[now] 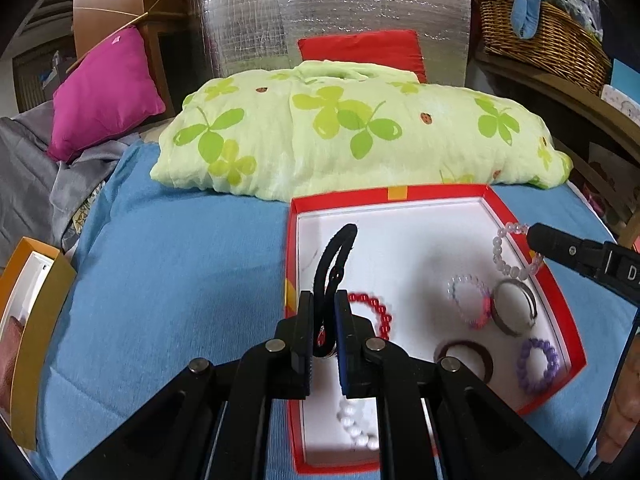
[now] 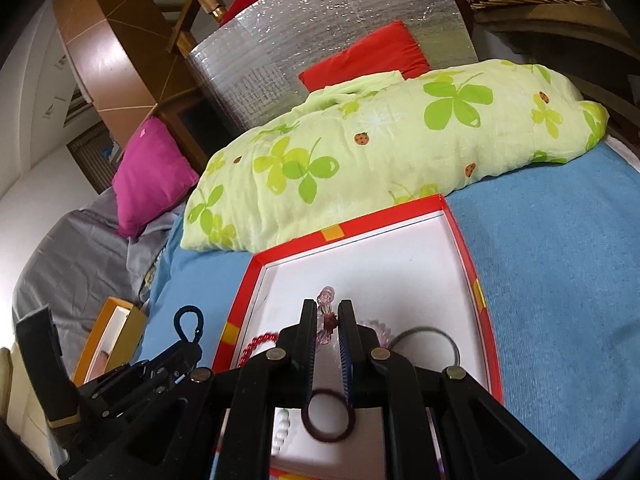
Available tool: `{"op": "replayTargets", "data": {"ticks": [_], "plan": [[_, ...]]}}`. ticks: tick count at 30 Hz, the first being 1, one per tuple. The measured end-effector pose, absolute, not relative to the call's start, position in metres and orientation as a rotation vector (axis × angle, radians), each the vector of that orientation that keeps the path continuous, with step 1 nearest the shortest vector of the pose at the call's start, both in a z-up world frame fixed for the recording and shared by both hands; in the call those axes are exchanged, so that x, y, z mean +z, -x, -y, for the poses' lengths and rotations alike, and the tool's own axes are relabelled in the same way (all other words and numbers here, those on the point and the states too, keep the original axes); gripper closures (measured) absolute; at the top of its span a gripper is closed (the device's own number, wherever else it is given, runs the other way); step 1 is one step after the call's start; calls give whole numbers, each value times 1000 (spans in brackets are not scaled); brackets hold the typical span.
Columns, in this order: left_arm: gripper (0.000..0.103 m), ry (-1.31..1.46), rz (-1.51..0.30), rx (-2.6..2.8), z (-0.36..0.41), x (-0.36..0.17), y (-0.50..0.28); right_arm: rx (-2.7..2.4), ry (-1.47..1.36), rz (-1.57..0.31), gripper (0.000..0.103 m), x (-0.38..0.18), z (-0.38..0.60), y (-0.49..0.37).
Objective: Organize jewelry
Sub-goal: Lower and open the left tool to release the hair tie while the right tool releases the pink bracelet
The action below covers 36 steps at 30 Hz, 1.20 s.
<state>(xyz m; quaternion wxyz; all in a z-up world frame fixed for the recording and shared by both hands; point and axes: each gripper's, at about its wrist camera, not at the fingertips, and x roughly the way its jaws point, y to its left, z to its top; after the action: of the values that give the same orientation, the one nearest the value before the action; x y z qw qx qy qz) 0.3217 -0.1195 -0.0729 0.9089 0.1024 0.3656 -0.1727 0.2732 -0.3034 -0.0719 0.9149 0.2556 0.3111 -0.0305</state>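
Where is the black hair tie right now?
The black hair tie is pinched in the left gripper, raised over the left side of the red box, near the red bead bracelet.

Blue bedsheet (image 1: 180,264) carries green clover-print quilt (image 1: 344,136); magenta cushion (image 1: 104,92) left, red cushion (image 1: 360,50) behind, wicker basket (image 1: 544,40) right.

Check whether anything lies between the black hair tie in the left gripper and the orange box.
Nothing visible does: only bare blue bedsheet separates the black hair tie, held by the left gripper, from the orange box.
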Motion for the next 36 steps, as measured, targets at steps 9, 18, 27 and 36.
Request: {"op": "replayTargets", "data": {"ticks": [9,18,27,36], "plan": [[93,-231,-745,-344,139,-73,-337,-89,-571,-641,91,-77,320,-293],[93,-304,-703,-316,163,-72,-358,-113,-627,-623,91,-79,338,-305],[93,-319,-729,-316,181,-83,-372,-114,-665,-620,91,-82,348,-320],[93,-332,-766,-321,196,-97,-379,-114,-692,-647,91,-93,356,-330]]}}
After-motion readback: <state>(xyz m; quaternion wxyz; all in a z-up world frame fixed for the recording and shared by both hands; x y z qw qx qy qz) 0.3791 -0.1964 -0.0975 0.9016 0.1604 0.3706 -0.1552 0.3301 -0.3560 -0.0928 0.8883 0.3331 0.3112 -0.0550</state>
